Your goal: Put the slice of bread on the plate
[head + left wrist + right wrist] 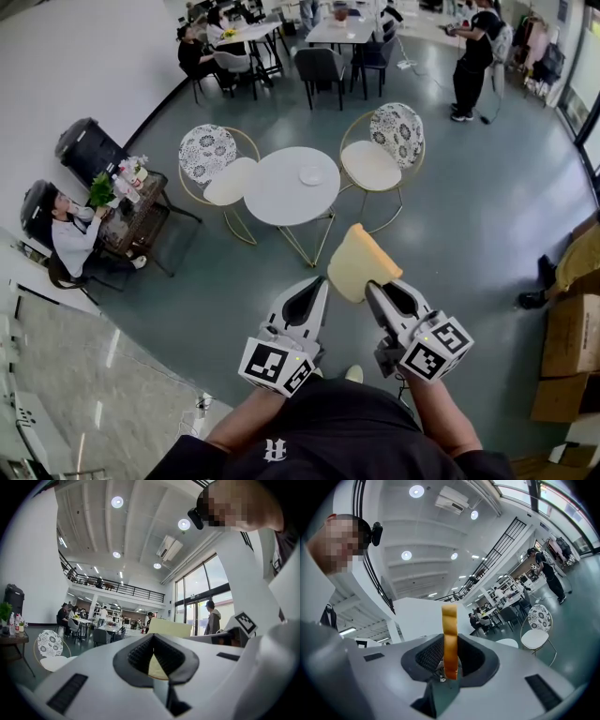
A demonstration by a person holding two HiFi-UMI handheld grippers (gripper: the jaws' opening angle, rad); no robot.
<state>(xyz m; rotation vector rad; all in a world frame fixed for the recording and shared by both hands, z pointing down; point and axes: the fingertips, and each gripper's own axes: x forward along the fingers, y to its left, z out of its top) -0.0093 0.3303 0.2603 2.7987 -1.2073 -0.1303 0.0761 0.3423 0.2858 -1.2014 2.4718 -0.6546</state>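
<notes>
Your right gripper view showed the slice of bread [450, 634] edge-on, pinched upright between the jaws of the right gripper [450, 667]. The head view showed its broad pale face instead, at frame centre, well apart from the plate [311, 175] on the round white tabletop [277, 202] higher in the frame. The jaws of your left gripper [319, 286] were pressed together, empty, just left of the bread. Patterned chairs [208, 150] flanked the tabletop.

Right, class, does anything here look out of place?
Yes: the slice of bread is pinched by one edge in the right hand-held gripper, over the floor, away from the plate on the round table.
</notes>
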